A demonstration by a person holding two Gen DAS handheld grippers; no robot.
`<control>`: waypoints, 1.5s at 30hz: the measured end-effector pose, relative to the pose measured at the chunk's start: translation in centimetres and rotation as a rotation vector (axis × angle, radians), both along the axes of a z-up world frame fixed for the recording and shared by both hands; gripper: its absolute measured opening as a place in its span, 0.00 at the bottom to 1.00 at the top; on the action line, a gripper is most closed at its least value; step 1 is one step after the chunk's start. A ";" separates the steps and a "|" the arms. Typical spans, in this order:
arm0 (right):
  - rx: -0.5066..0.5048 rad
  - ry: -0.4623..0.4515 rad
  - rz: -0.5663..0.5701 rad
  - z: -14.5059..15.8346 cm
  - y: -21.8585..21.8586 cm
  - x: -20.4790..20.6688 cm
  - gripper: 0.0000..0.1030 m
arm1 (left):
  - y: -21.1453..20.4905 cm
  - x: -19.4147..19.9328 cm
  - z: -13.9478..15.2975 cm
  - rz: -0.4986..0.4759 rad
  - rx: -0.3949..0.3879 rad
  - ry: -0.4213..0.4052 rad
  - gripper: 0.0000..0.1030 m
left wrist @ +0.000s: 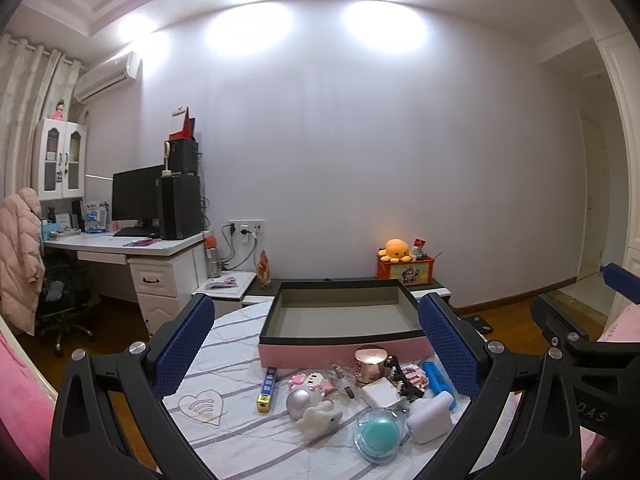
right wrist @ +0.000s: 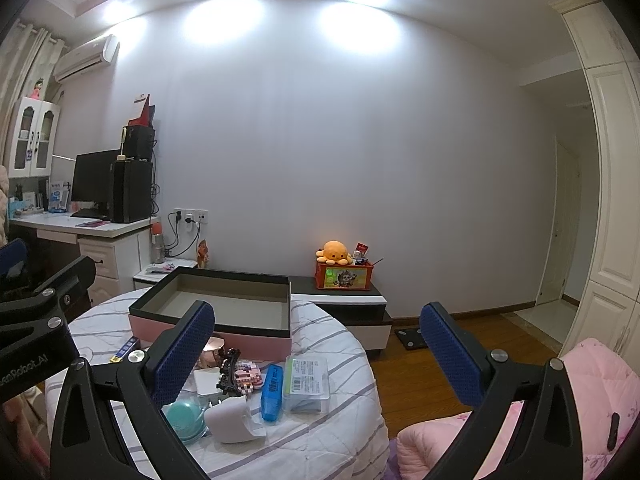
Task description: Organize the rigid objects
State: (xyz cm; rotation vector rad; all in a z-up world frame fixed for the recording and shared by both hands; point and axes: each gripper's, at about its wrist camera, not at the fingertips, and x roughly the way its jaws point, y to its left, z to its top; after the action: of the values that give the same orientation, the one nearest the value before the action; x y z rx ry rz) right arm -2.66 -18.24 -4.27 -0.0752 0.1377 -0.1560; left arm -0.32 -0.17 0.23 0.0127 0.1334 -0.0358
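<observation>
Box (left wrist: 340,312): sitting empty beyond both claws.
Clutter (left wrist: 376,396): waiting unsorted on the counter (left wrist: 240,440).
Left claw (left wrist: 316,350): hovering released.
Right claw (right wrist: 316,350): hovering released.

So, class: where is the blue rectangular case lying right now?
In the right wrist view, the blue case lies on the striped table, between the white charger and the clear labelled box.

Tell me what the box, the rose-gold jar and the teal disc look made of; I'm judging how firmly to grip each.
Box: likely cardboard, with matte pink outer wall, black rim and dull grey lining.
Jar: metal or metallised plastic; mirror-like rose-gold sheen with highlights.
Teal disc: probably soft silicone, matte with fine dots, sitting in a clear, glossy plastic shell.
Both grippers are open, holding nothing.
</observation>
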 end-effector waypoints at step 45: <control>-0.004 0.227 -0.027 -3.5 -0.9 4.1 1.00 | -0.2 4.6 -5.4 0.025 0.068 0.258 1.00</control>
State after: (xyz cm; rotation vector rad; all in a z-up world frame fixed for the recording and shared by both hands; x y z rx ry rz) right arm 1.46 -19.18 -7.77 -0.0946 0.3653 -0.1742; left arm 4.26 -0.39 -5.13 0.0740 0.3923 -0.0083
